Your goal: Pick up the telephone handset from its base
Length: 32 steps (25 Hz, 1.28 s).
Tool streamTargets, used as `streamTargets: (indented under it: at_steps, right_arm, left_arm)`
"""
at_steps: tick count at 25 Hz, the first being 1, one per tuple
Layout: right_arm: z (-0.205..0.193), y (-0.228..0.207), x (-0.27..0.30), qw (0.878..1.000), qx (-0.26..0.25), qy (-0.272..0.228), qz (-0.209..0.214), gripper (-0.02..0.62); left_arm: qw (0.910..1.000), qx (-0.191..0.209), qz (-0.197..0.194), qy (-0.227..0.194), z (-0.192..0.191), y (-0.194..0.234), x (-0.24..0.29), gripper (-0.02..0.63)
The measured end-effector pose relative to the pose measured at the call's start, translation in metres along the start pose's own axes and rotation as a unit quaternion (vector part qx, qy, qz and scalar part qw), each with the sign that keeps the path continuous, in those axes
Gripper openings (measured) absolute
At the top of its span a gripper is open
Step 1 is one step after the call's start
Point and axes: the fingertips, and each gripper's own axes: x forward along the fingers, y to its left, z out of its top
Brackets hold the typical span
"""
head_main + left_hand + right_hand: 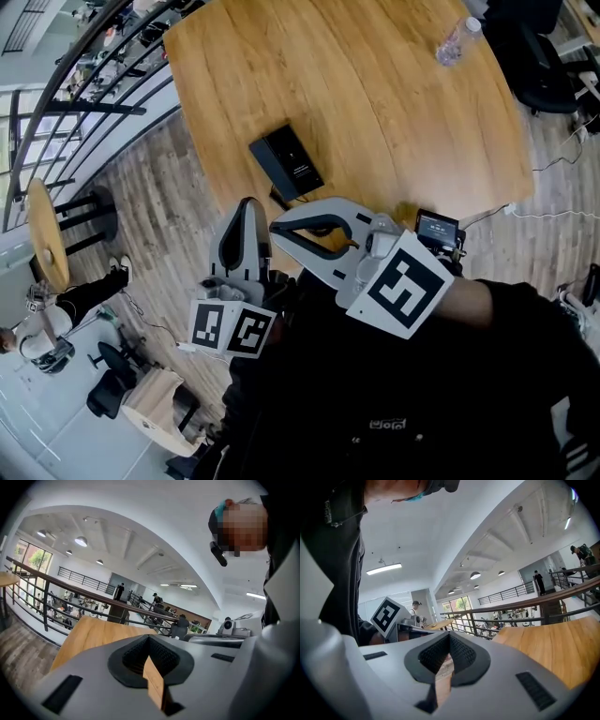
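Seen from above, a large wooden table (394, 112) fills the upper part of the head view. Plank floor (159, 216) and a dark metal railing (94, 84) lie to the left of it.

A black telephone (286, 161) lies flat on the table, close to the table's near edge and not far from its left edge. It is a slim rectangle, and its long axis runs diagonally from upper left to lower right in the head view. The handset cannot be told apart from the base at this size.

Bare tabletop spreads beyond the telephone and to its right. A clear plastic bottle (457, 39) lies well apart from the telephone, at the far right corner.

Both grippers are held below the telephone, off the table's near edge. The right gripper (274, 225) is nearer, its tips just short of the telephone's lower end. The left gripper (247, 202) is just left of it.

Each gripper's own view shows its jaws closed together and holding nothing: the left gripper (149, 637), the right gripper (449, 634).

A small screened device (437, 228) sits to the lower right of the telephone.
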Motion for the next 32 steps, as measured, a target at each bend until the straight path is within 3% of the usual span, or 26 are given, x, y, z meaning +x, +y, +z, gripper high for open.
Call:
streamTargets:
  at_steps: [5, 9, 16, 25, 29, 32]
  right_arm:
    - [-0.007, 0.001, 0.005, 1.0, 0.011, 0.013, -0.005, 0.017]
    - [-0.005, -0.001, 0.018, 0.999, 0.005, 0.017, -0.03, 0.017]
    - [-0.005, -0.006, 0.022, 0.996, -0.017, 0.035, -0.083, 0.017]
    - [-0.006, -0.006, 0.028, 0.992, -0.01, 0.035, -0.118, 0.017]
    - [-0.008, -0.005, 0.03, 0.992, -0.006, 0.034, -0.125, 0.017]
    - [-0.011, -0.004, 0.032, 0.991, -0.001, 0.038, -0.128, 0.017]
  left_arm:
    - [0.9996, -0.016, -0.018, 0.012, -0.012, 0.006, -0.001, 0.005]
    - [0.9979, -0.021, -0.06, 0.012, -0.012, 0.016, 0.002, 0.005]
    - [0.9902, -0.042, -0.126, 0.044, -0.034, 0.037, 0.016, 0.005]
    - [0.979, -0.088, -0.174, 0.06, -0.045, 0.048, 0.02, 0.005]
    - [0.9701, -0.098, -0.215, 0.056, -0.051, 0.047, 0.019, 0.005]
    - [0.9565, -0.098, -0.267, 0.063, -0.057, 0.044, 0.019, 0.005]
